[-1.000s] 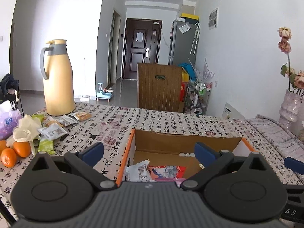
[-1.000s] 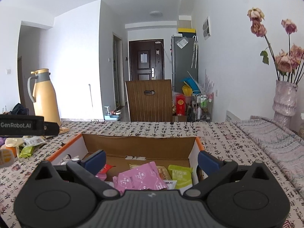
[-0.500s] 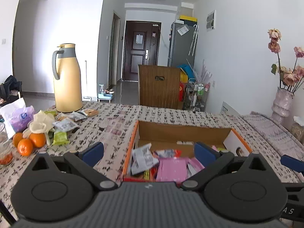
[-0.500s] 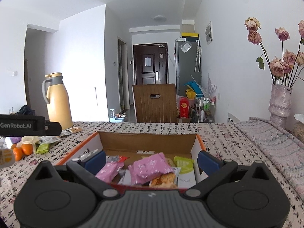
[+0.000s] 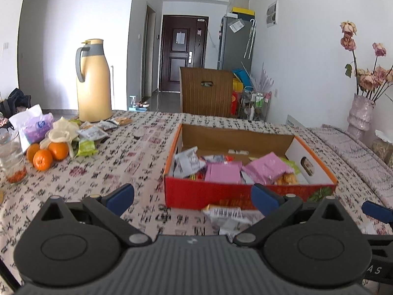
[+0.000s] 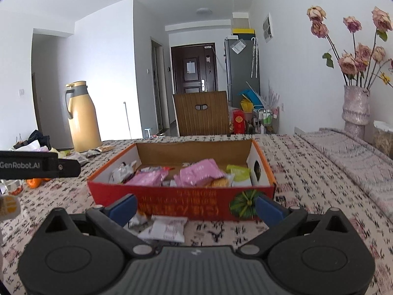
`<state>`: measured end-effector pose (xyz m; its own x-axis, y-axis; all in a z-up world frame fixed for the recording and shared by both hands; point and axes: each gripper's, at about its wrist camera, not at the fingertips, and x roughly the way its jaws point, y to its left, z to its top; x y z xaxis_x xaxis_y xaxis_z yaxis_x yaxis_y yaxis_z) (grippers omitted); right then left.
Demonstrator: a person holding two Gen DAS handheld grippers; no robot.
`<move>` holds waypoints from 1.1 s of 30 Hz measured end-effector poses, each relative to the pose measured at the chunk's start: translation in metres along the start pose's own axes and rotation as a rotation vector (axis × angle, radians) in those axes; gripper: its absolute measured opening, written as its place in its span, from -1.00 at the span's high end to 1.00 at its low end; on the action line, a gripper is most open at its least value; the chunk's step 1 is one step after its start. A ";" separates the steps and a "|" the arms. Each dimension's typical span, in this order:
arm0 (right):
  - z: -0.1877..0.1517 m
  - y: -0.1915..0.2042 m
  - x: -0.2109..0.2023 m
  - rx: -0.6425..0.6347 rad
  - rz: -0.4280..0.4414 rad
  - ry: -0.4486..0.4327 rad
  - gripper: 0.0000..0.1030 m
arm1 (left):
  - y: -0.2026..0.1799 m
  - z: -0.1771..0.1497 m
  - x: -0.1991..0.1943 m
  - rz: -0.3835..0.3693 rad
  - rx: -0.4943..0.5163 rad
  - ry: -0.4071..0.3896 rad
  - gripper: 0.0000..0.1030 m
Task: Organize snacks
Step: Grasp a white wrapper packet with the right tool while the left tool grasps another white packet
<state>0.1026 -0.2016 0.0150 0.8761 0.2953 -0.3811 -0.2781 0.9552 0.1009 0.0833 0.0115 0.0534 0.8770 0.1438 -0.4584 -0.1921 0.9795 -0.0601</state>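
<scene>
A red cardboard box (image 5: 248,193) (image 6: 181,204) sits on the patterned tablecloth and holds several snack packets, pink ones (image 5: 222,173) (image 6: 200,173) among them. A few loose packets (image 5: 224,212) (image 6: 163,228) lie on the cloth just in front of the box. More packets (image 5: 94,132) lie near the yellow thermos. My left gripper (image 5: 192,196) is open and empty, held short of the box front. My right gripper (image 6: 196,207) is open and empty, also short of the box front, over the loose packets.
A yellow thermos (image 5: 93,81) stands at the back left. Three oranges (image 5: 46,153), a tissue pack (image 5: 34,125) and a glass (image 5: 11,157) are at the left. A vase of dried roses (image 6: 356,108) stands at the right. A wooden chair (image 5: 206,91) is behind the table.
Both grippers have pulled back and up from the box, so its red front wall and the loose packets before it have come into view. Both stayed open.
</scene>
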 end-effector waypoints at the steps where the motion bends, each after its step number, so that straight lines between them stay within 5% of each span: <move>1: -0.002 0.000 -0.002 0.001 -0.001 0.003 -1.00 | 0.000 -0.004 -0.002 -0.001 0.003 0.005 -1.00; 17: -0.042 -0.022 -0.034 0.012 -0.048 0.043 -1.00 | -0.002 -0.049 -0.013 -0.032 0.009 0.061 -1.00; 33: -0.063 -0.078 -0.038 0.045 -0.203 0.081 -1.00 | 0.004 -0.060 0.000 -0.037 -0.034 0.090 -1.00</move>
<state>0.0662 -0.2880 -0.0364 0.8773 0.0964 -0.4702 -0.0798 0.9953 0.0552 0.0560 0.0069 -0.0004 0.8407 0.0933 -0.5333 -0.1768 0.9783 -0.1077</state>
